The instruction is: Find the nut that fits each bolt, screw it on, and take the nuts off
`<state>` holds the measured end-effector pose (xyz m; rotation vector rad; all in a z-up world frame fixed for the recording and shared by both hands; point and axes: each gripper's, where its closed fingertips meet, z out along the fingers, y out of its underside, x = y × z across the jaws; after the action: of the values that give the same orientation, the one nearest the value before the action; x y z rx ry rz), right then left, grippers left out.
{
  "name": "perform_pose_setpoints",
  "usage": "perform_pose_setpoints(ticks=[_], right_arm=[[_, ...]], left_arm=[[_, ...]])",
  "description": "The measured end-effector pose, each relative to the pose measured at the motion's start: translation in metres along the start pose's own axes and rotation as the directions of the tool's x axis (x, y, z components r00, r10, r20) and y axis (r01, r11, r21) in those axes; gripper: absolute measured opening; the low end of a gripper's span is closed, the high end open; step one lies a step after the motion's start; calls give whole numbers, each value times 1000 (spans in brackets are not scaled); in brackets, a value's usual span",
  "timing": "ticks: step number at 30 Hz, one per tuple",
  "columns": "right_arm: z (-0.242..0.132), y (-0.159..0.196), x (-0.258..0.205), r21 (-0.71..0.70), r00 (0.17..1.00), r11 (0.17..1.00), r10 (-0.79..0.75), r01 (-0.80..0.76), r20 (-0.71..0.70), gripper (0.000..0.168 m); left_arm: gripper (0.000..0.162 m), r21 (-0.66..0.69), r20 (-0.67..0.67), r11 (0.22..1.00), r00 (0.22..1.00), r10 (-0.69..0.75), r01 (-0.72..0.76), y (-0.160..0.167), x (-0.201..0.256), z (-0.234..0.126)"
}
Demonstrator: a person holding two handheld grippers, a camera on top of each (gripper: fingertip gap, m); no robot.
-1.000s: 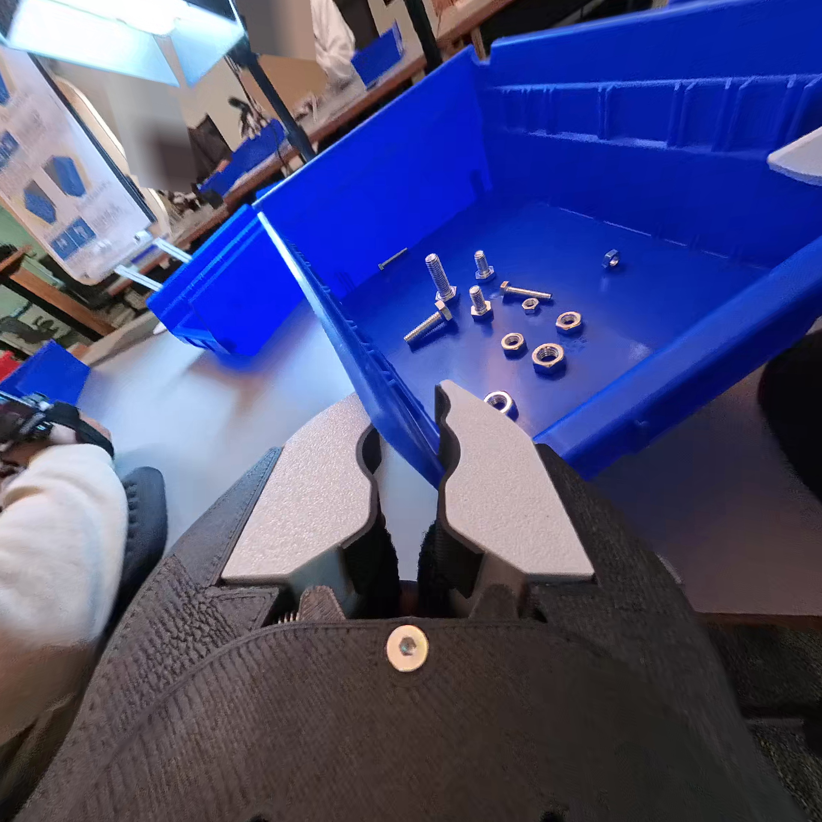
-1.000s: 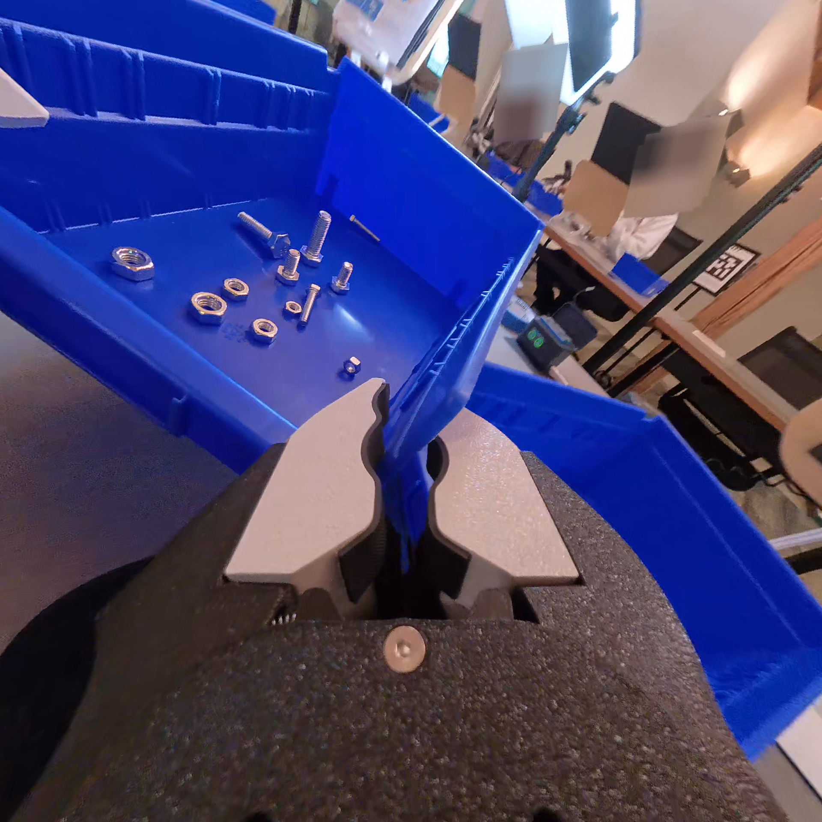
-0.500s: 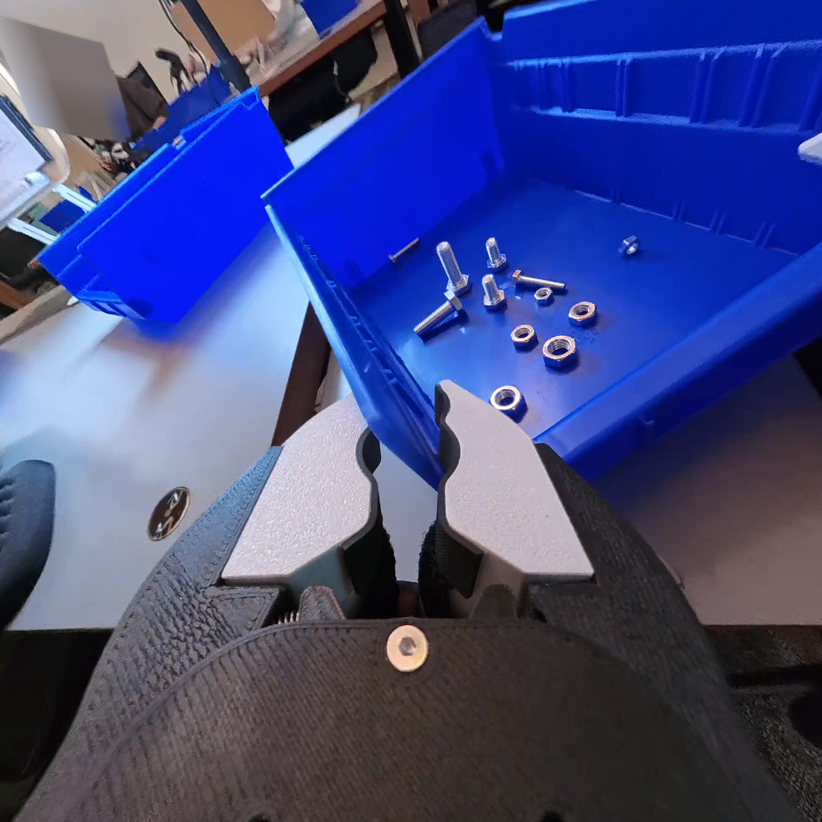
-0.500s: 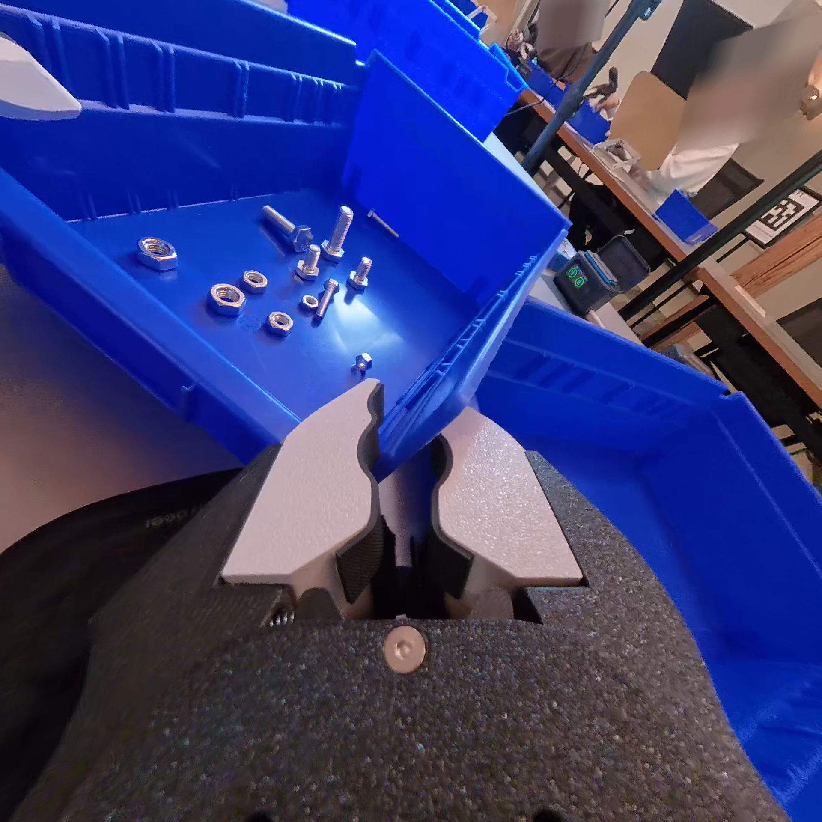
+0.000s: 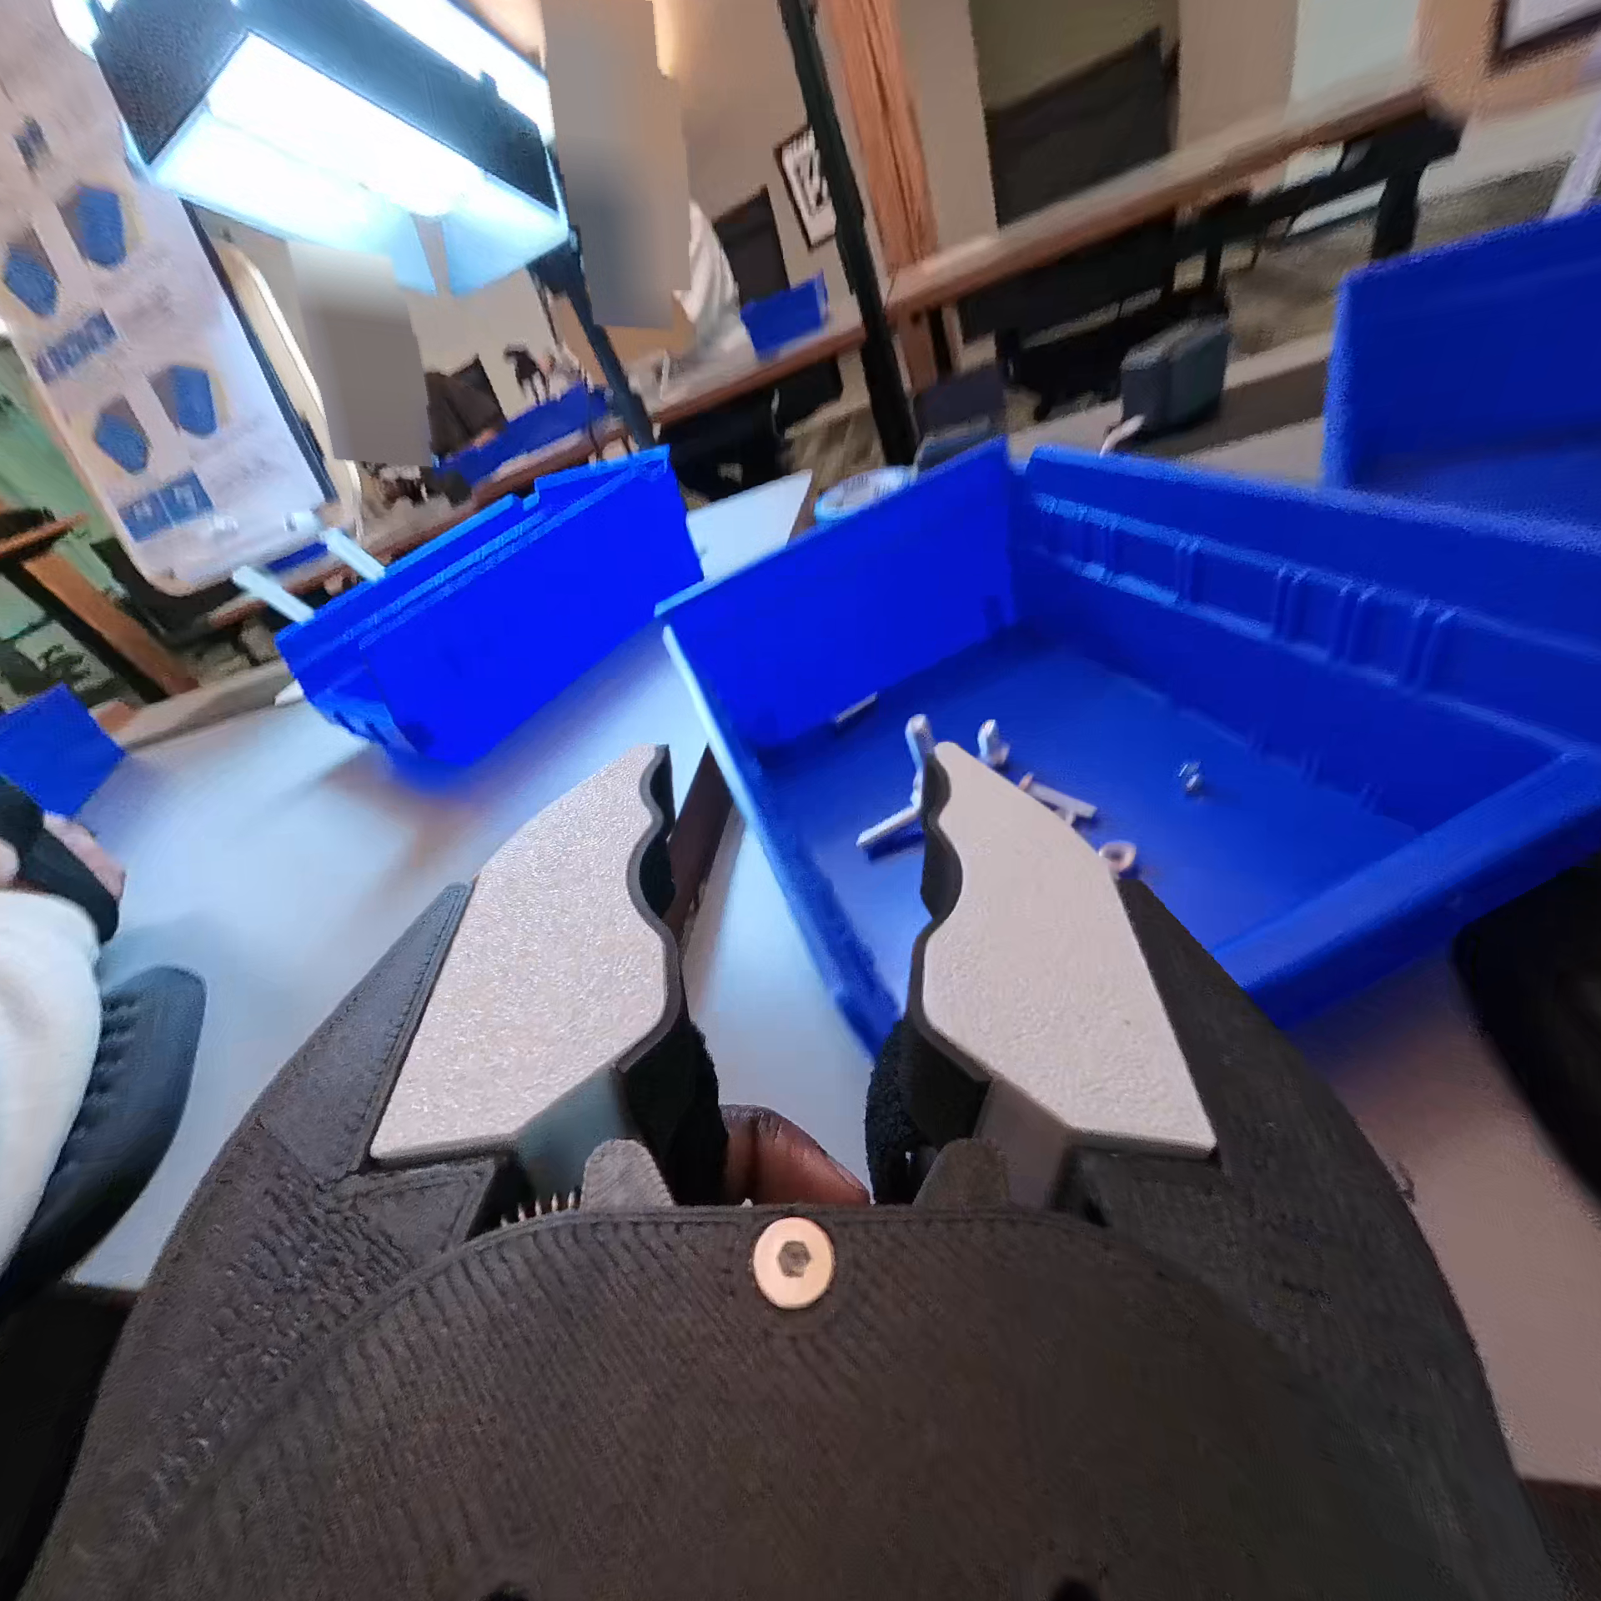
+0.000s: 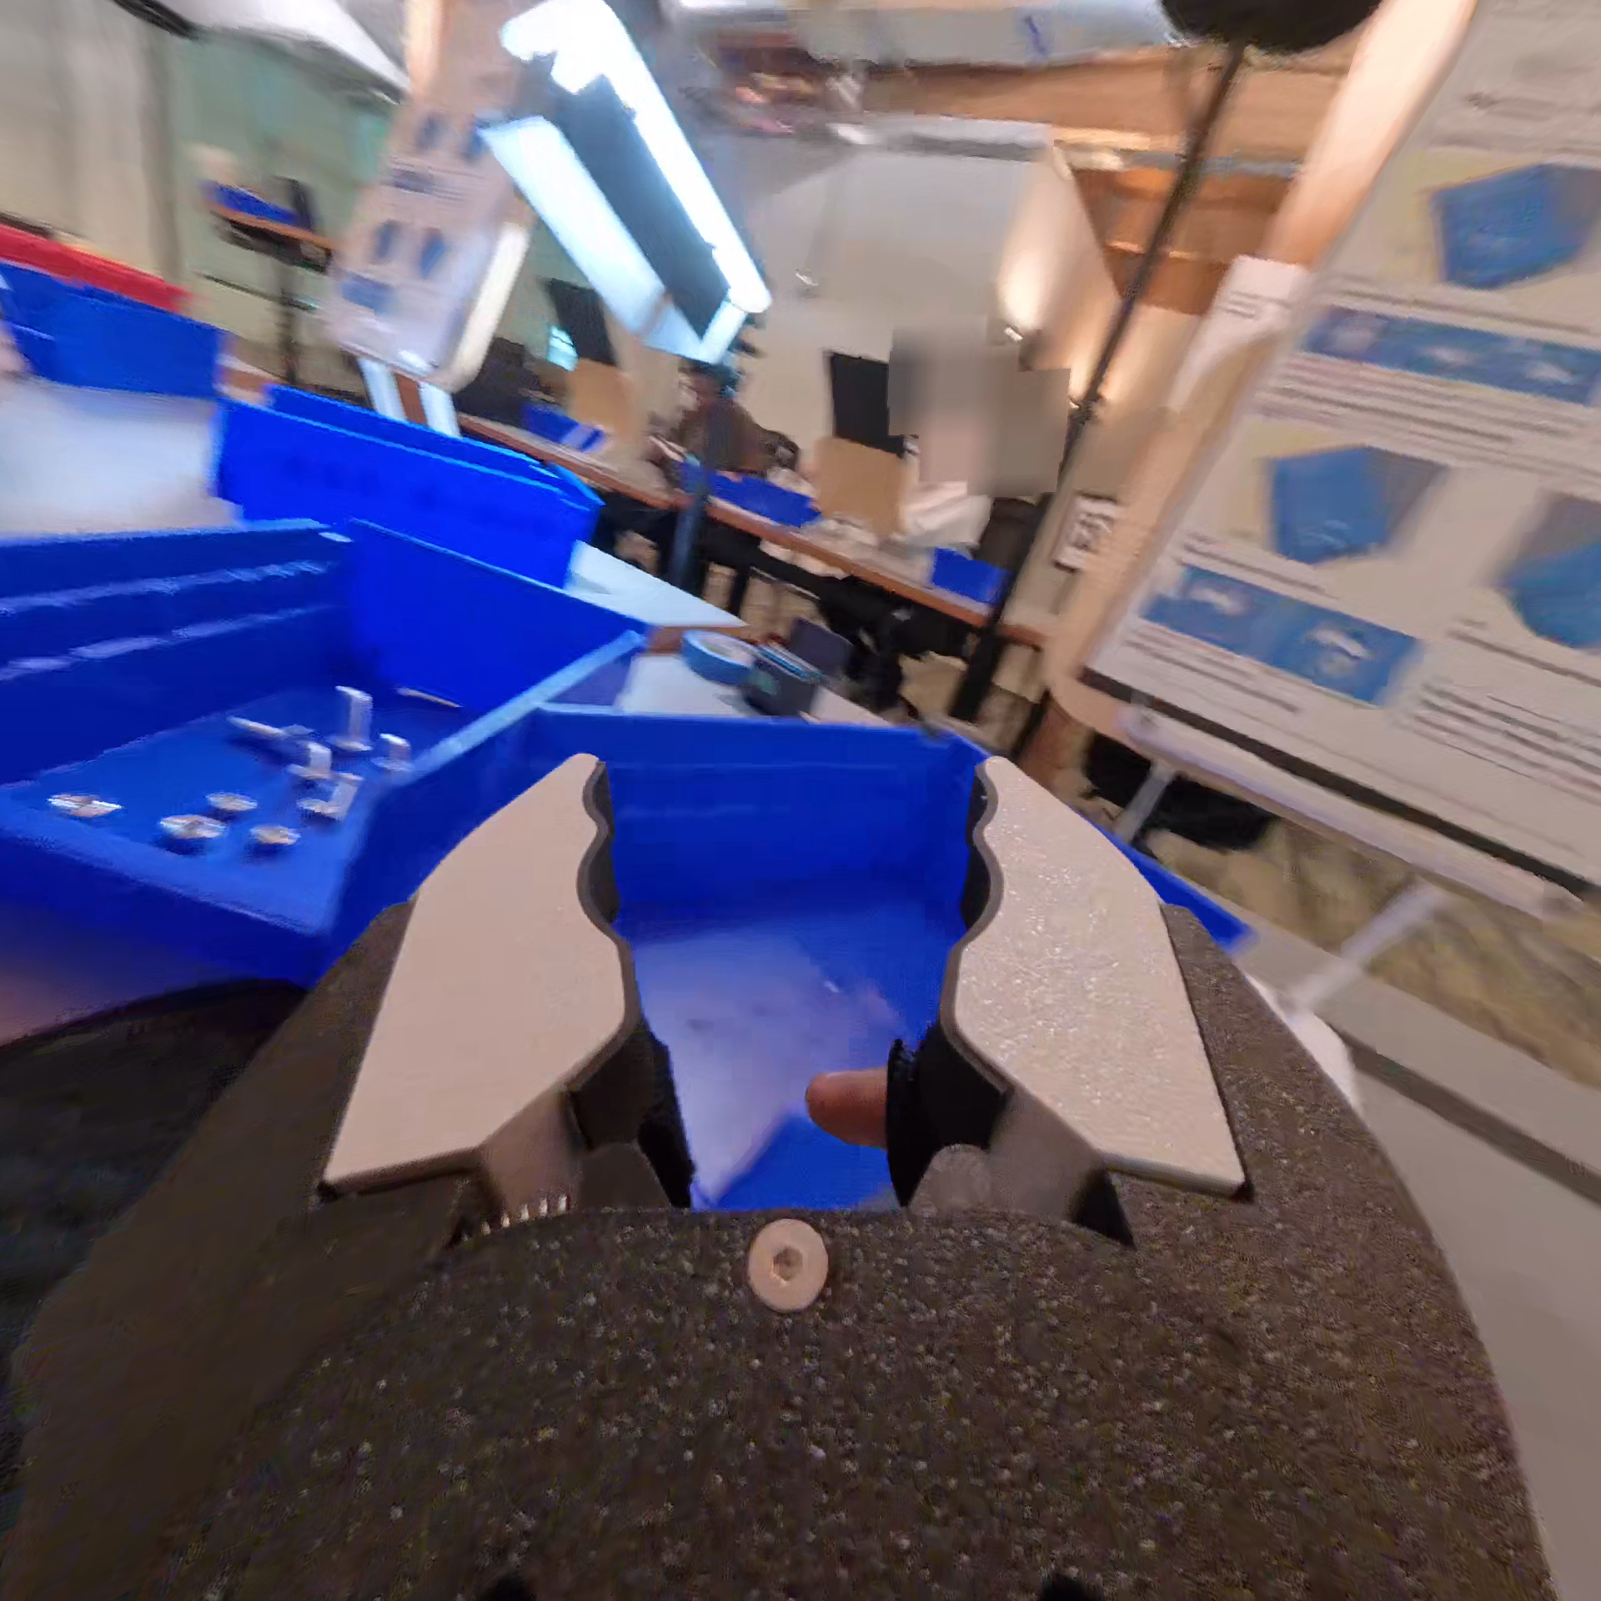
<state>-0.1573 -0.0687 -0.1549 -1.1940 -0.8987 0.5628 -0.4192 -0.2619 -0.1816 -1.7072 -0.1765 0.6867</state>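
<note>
A blue bin (image 5: 866, 641) rests on the grey table (image 5: 260, 849), holding several loose bolts (image 5: 892, 832) and nuts (image 5: 1118, 853). My left gripper (image 5: 797, 780) is open. The bin's near left wall runs between its fingers, with a gap on both sides. In the right wrist view the same bin (image 6: 173, 892) lies to the left, with its bolts (image 6: 355, 719) and nuts (image 6: 191, 827) on the floor. My right gripper (image 6: 788, 780) is open wide and holds nothing. It hovers over a second blue bin (image 6: 780, 823).
Another blue bin (image 5: 520, 641) stands on the table to the far left, and one more (image 5: 1473, 372) at the far right. A person's white sleeve (image 5: 35, 1040) is at the left edge. A blue tape roll (image 6: 719, 654) lies beyond the bins. A poster board (image 6: 1386, 520) stands at right.
Both grippers were shut on the corners of the tilted bin. Both have opened and let it go, and the bin now sits level on the table. The right gripper swung right, over the second bin.
</note>
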Motion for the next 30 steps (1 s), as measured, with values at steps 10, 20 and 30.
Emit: perform_pose_setpoints(ticks=[10, 20, 30], right_arm=[[-22, 109, 20, -417, 999, 909, 34, -24, 16, 56], [-83, 127, 86, -396, 971, 887, 201, -238, -133, 50], [-67, 143, 90, -526, 994, 845, 45, -91, -101, 14]], left_arm=[[55, 238, -342, 963, 939, -37, 125, -92, 138, -9], [55, -82, -521, 982, 833, -187, 170, -40, 263, 19], [15, -219, -511, 975, 855, -89, -29, -21, 290, 50]])
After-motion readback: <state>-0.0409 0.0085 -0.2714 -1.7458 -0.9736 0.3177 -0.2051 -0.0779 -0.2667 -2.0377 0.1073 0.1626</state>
